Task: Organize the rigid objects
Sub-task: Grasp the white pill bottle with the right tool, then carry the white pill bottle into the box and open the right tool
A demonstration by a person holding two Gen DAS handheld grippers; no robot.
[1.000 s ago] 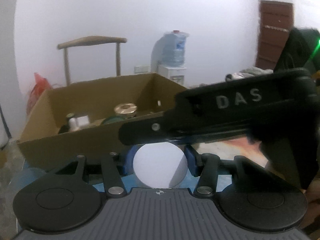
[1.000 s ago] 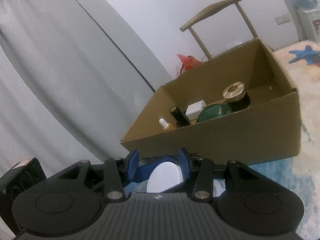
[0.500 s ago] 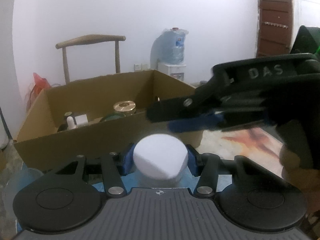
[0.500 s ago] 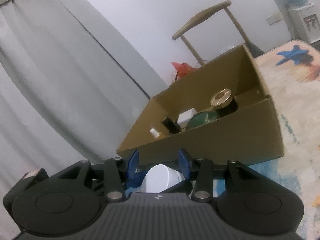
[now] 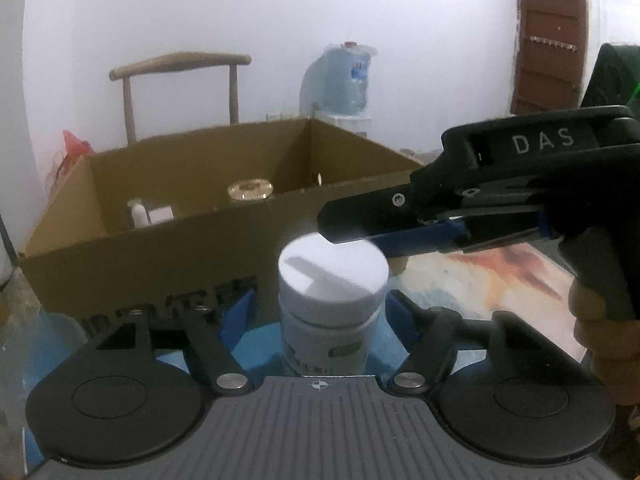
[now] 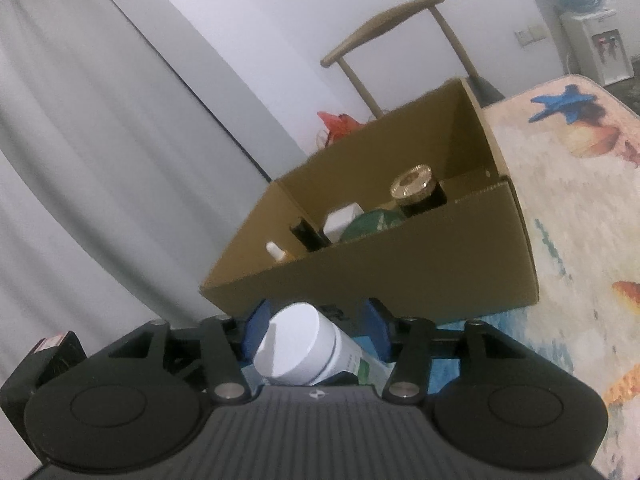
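both sets of jaws opening over the last second, white bottle between each pair throughout. left gripper [image 5: 316, 312] blue pads now stand clear of the white bottle [image 5: 332, 304] on both sides, where earlier they hugged the cap; released, not clamped. right gripper [image 6: 316, 332] likewise spread, pads near the white bottle [image 6: 304, 350] with gaps showing, though the lower body is hidden behind the housing, so light contact there not ruled out.

bottle position: upright in left wrist view, centred between the left pads, cap up, long axis roughly vertical. appears tilted in right wrist view, likely camera roll. seems to rest on the blue patch of the patterned mat [image 5: 480, 280]; base not visible.

key relation: cardboard box [image 5: 160, 252] directly ahead of the bottle, its near wall just behind it and rising to about cap level in view. right gripper [image 5: 384, 228] reaches in from the right with its tip over the cap. both grippers about equally near.

room: box open-topped, with gold-lidded jar [image 6: 414, 186], green lid, white block and dropper clustered left and centre; right part inside looks free. bottle must clear the near rim before going in. judged step: re-grip, lift, carry over the wall.
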